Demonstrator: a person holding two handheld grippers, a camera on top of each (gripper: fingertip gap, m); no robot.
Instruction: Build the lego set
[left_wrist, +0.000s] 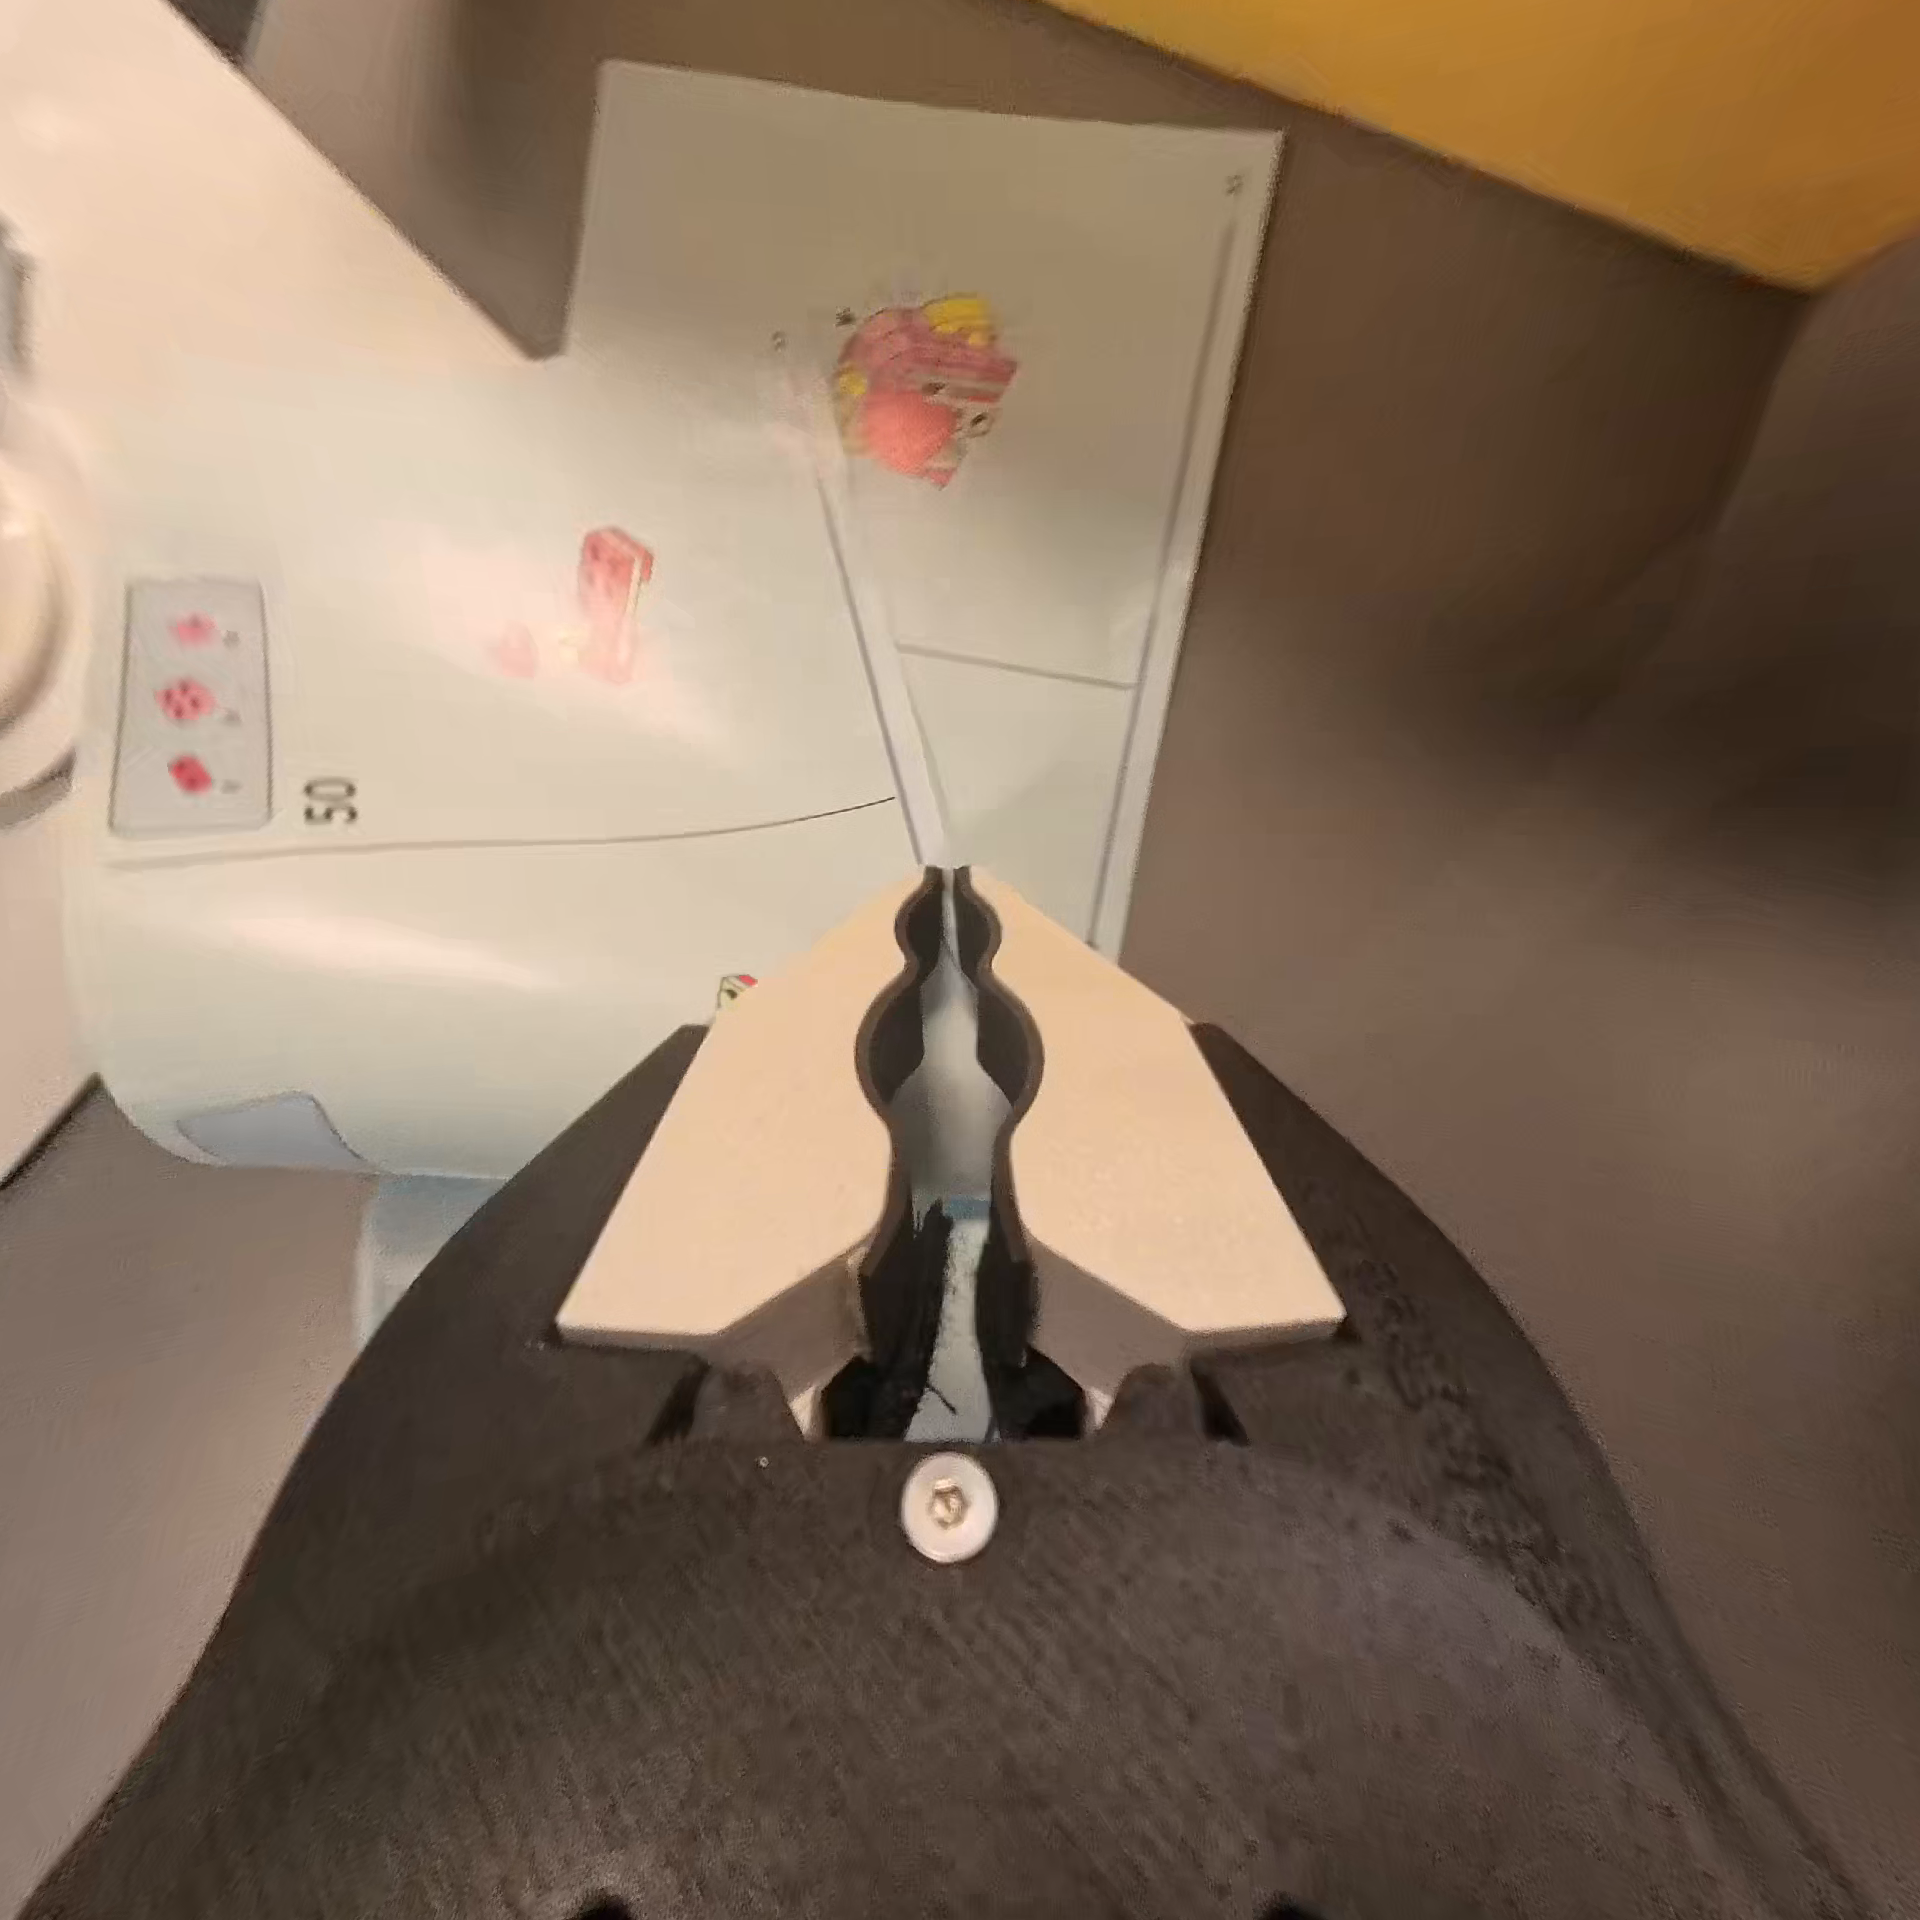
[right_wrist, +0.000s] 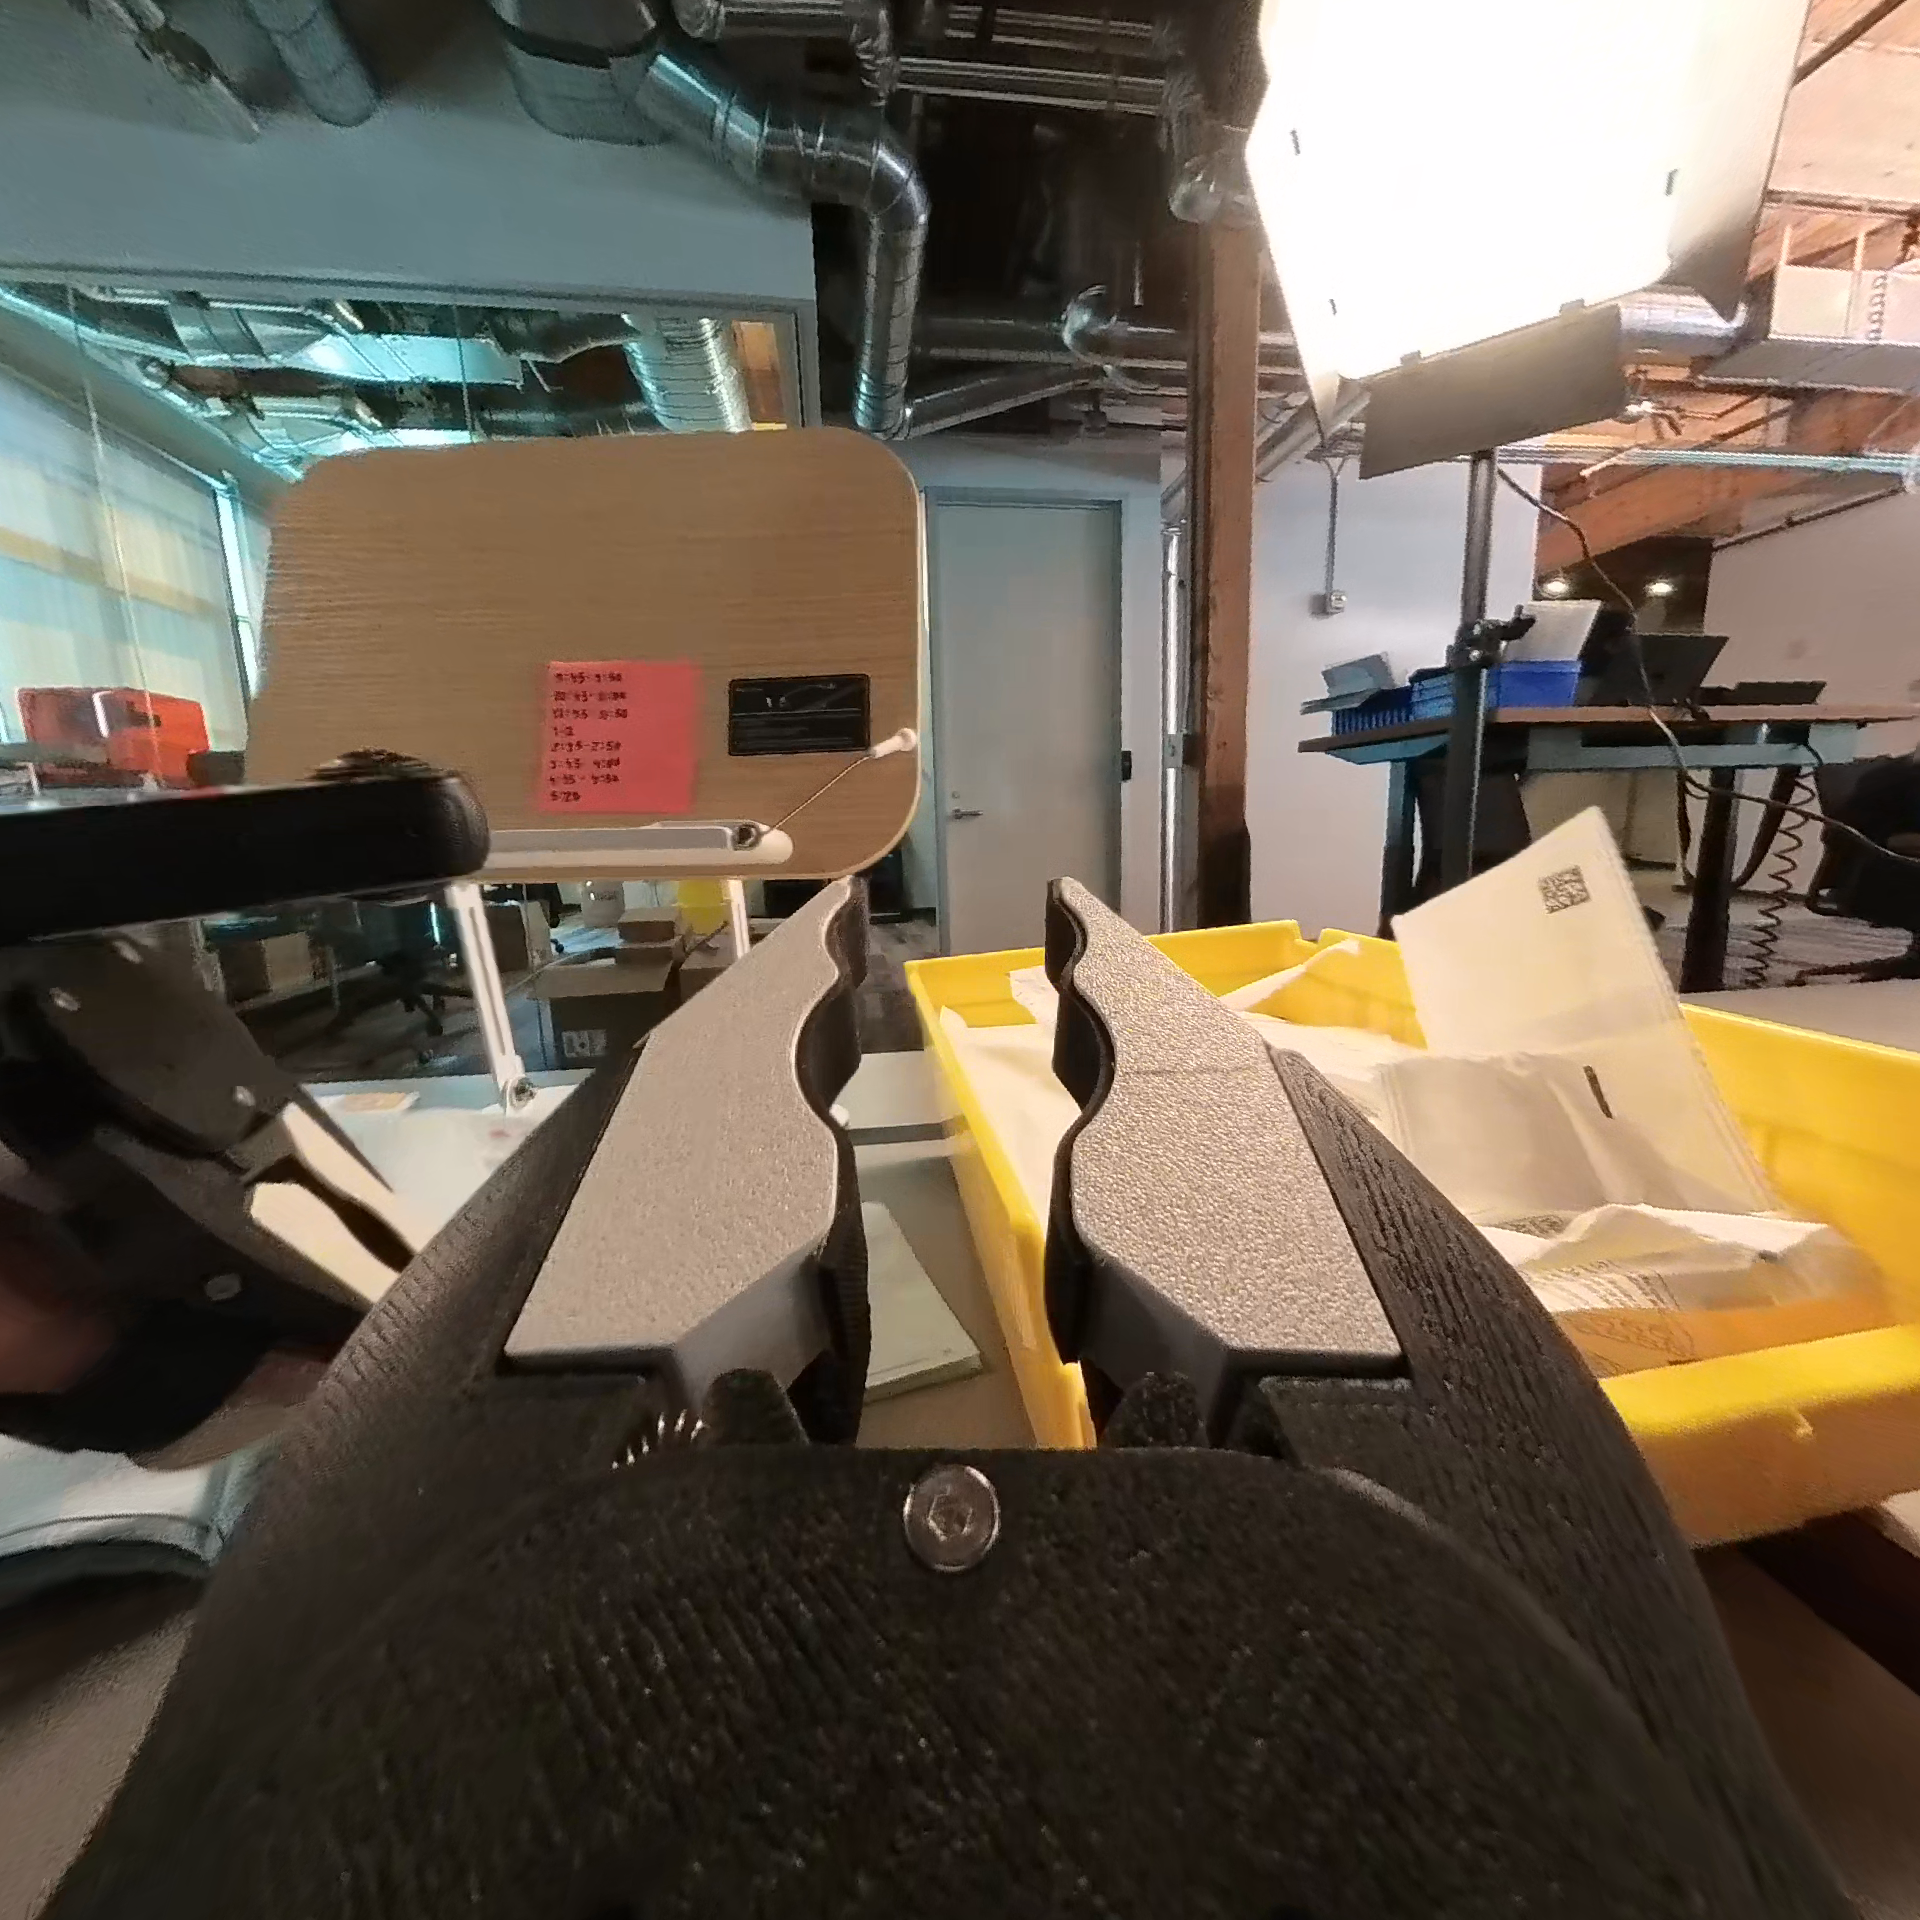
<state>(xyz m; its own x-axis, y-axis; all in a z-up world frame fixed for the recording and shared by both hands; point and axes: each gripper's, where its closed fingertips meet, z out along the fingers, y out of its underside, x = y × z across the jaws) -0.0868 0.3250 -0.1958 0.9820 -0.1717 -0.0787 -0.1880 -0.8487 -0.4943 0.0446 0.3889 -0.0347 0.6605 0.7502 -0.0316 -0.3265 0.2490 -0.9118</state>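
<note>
In the left wrist view, my left gripper (left_wrist: 951, 873) is shut on a thin page (left_wrist: 883, 665) of an open instruction booklet (left_wrist: 416, 520). The page stands edge-on between the beige fingertips (left_wrist: 1049, 966), lifted off the spread that shows red brick drawings. The booklet lies on a grey-brown table (left_wrist: 1507, 831). In the right wrist view, my right gripper (right_wrist: 951, 914) is open with nothing between its grey fingers (right_wrist: 717, 1122). It is held above the table, next to a yellow bin (right_wrist: 1787, 1081). The left gripper (right_wrist: 312, 1195) also shows at the left of that view.
The yellow bin holds white paper bags (right_wrist: 1538, 1132); its corner also shows in the left wrist view (left_wrist: 1558, 125). A wooden board with a pink note (right_wrist: 582, 582) stands behind. A bright light panel (right_wrist: 1507, 156) hangs at upper right. Desks (right_wrist: 1662, 727) stand far right. The grippers' ends are close to 20 cm from one another.
</note>
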